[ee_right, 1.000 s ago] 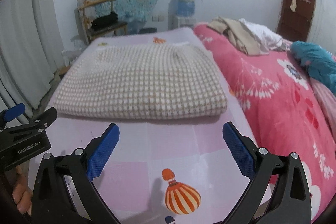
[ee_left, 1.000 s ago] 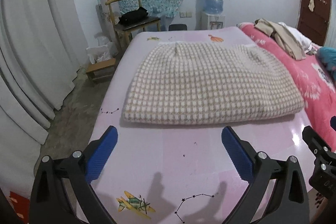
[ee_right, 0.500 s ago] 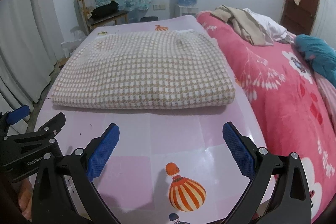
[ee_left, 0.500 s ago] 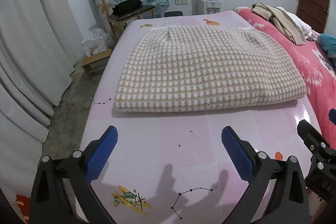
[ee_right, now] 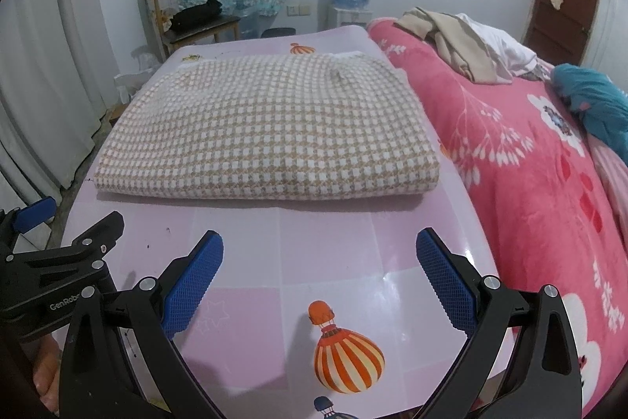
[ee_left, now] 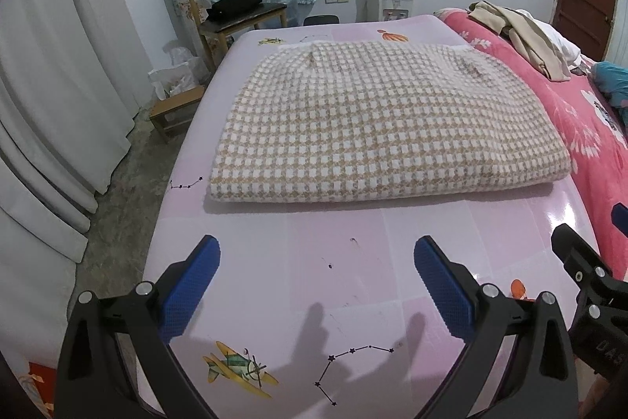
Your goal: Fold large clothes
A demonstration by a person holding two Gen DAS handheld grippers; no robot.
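Folded checked garment (ee_left: 380,120) lies ahead of both spread, empty tongs (ee_left: 316,285).

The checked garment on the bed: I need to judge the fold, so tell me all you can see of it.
The checked garment is a thick, fuzzy-looking knit in beige and white checks, folded into a flat, roughly rectangular stack. Its rounded folded edge faces the cameras; white trim peeks out at the far edge. It lies on the pink printed sheet, right side against the pink floral blanket. Nothing grips it.

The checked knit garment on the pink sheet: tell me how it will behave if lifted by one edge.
The checked knit garment looks thick and soft, so it would probably sag and unfold. Its bulky stacked layers suggest moderate weight. The textured knit likely grips well rather than slipping.
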